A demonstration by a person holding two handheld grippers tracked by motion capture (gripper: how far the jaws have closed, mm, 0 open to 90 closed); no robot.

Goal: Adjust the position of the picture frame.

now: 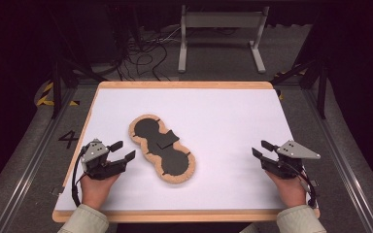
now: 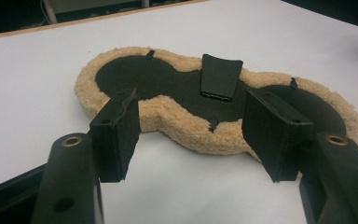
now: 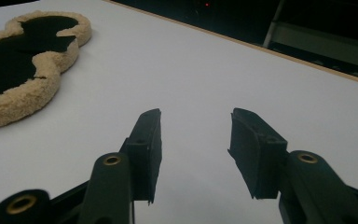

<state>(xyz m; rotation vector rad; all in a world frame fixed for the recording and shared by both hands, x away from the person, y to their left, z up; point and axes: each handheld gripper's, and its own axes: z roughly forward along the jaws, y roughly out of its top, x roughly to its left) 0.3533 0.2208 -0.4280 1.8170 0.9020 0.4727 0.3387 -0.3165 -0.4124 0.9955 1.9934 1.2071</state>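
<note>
A dim room surrounds a white worktop (image 1: 223, 121) with a wooden rim; beyond its far edge stand a grey metal frame (image 1: 221, 34) and loose cables (image 1: 145, 53) on the floor.

The item in hand is a fleece-edged pad (image 1: 162, 148), peanut-shaped, with a black face and a small black flap (image 2: 220, 76) at its waist. It lies flat on the worktop, left of centre. Its long axis runs diagonally, from its far-left lobe to its near-right lobe.

The left tongs (image 1: 119, 151) sit just beside the pad's near-left flank, apart from it, pointing at it. Their jaws stand spread and empty; in the left gripper view the left tongs (image 2: 191, 135) frame the pad's waist, the fleece edge lying just beyond the tips. No contact is evident.

The right tongs (image 1: 261, 149) rest well apart from the pad, off its right side, jaws spread with nothing between them. In the right gripper view the right tongs (image 3: 195, 149) face bare worktop, the pad (image 3: 23, 60) off to the left.

Judgement: the left hand is clearly nearer, and a short advance toward the pad's waist would bring its edge between the jaws.
</note>
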